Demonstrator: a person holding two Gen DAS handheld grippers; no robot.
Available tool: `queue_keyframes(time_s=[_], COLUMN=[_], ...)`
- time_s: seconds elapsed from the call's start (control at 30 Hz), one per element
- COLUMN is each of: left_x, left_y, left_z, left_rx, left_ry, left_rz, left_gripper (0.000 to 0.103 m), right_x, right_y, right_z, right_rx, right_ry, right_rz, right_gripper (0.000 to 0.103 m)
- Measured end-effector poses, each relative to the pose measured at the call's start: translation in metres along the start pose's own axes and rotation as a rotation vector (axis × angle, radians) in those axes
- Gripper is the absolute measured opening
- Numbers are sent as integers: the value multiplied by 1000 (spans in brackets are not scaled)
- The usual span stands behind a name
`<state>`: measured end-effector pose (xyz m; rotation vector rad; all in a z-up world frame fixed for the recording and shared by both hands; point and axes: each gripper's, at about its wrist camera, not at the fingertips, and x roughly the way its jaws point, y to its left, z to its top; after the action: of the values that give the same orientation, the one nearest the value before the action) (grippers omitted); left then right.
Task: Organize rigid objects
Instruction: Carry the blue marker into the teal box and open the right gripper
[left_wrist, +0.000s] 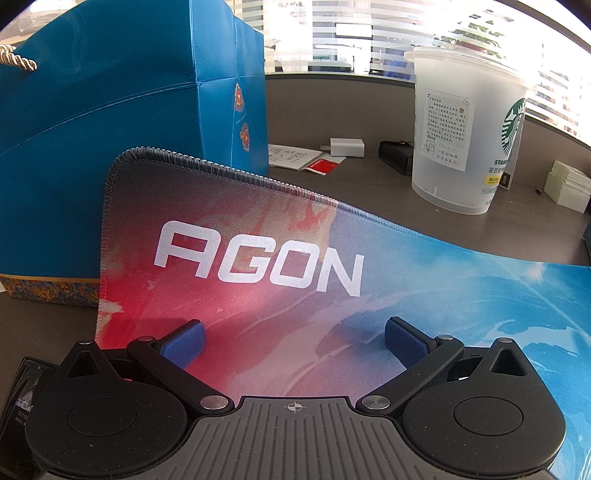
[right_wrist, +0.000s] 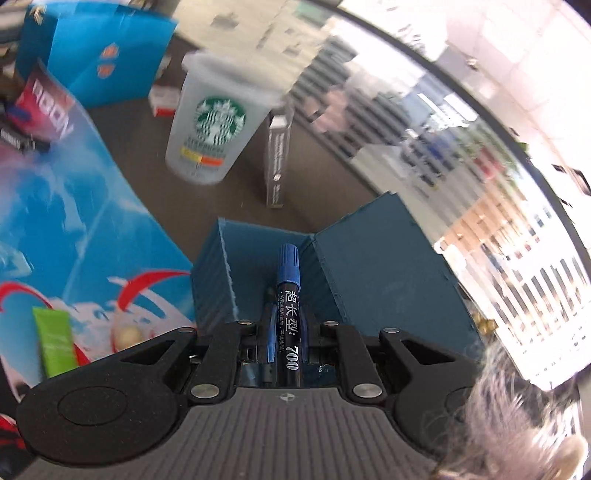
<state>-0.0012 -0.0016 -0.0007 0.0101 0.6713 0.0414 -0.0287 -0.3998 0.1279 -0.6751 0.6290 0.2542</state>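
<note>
Between the right gripper (right_wrist: 288, 332) fingers, clamped lengthwise, a blue marker (right_wrist: 289, 295) points into the blue organizer box (right_wrist: 332, 266) for drop-in; left gripper (left_wrist: 294, 338) idles w/ fingers spread over the AGON mousepad (left_wrist: 258, 266).

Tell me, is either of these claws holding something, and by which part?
The right gripper is shut on the blue marker, clamped around its black barrel, cap pointing forward. The left gripper is open, holding nothing.

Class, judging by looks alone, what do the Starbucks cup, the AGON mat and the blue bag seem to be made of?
Cup: probably frosted translucent plastic; light glows through its matte wall.
Mat: likely cloth-faced; woven texture, stitched edge, and it bends.
Bag: seemingly coated paper with a slight sheen; sharp fold creases and a twisted cord handle.
</note>
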Motion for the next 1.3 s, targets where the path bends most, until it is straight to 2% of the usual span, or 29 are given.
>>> queue_keyframes(time_s=[0.23,0.77,1.3], left_x=[0,0,0], left_y=[0,1,0], left_z=[0,0,0], left_rx=[0,-1,-1], left_ry=[0,0,0], left_rz=[0,0,0], left_gripper=[103,103,103], right_x=[41,94,118], right_y=[-17,-30,-30], right_z=[5,7,6], right_rx=[-34,-80,-102], right_ry=[76,201,256], right_rz=[72,176,193], right_gripper=[12,12,12])
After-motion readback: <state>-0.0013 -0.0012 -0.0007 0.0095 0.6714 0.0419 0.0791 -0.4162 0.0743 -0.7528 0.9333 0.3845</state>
